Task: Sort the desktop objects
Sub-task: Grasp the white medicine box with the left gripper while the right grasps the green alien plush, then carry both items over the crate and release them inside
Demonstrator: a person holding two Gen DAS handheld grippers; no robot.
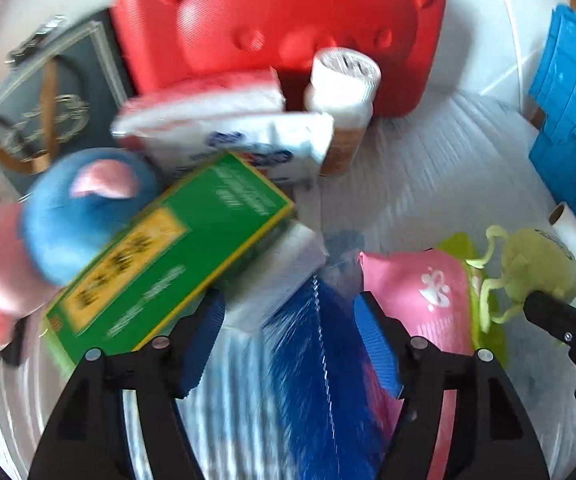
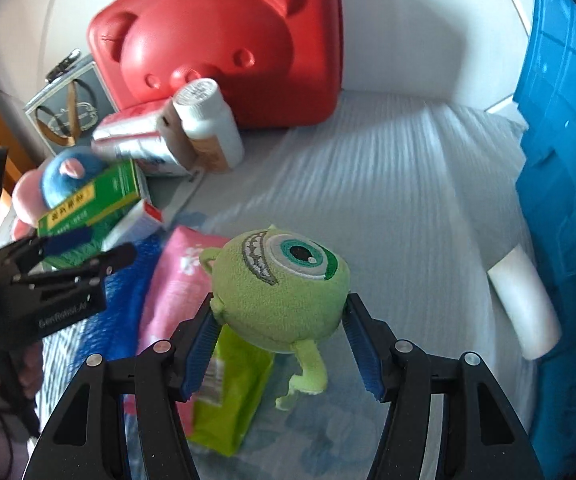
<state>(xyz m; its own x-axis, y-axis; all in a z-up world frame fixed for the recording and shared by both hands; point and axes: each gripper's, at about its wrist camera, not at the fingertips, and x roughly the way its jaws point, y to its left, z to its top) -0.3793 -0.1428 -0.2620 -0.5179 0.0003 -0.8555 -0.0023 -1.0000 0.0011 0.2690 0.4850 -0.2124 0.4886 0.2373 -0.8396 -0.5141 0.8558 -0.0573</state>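
Observation:
A green one-eyed plush (image 2: pixel 284 280) hangs between the blue pads of my right gripper (image 2: pixel 282 340), which is shut on its sides above a lime packet (image 2: pixel 232 392). The same plush (image 1: pixel 536 268) appears at the right of the left wrist view, with the right gripper (image 1: pixel 560 320) on it. My left gripper (image 1: pixel 292 344) stands open with nothing between its pads, over a blurred blue packet (image 1: pixel 316 380). A green box (image 1: pixel 168 256) lies just left of it and a pink packet (image 1: pixel 416 292) just right. In the right wrist view the left gripper (image 2: pixel 88 250) sits at the left, beside the green box (image 2: pixel 88 204).
A red bear-shaped case (image 2: pixel 216 44) stands at the back, with a white bottle (image 2: pixel 208 120) and tissue packs (image 1: pixel 224 128) in front of it. A blue and pink plush (image 1: pixel 72 216) and a dark framed box (image 1: pixel 40 108) are at the left. At the right are a blue crate (image 2: pixel 564 160) and a white roll (image 2: pixel 524 304).

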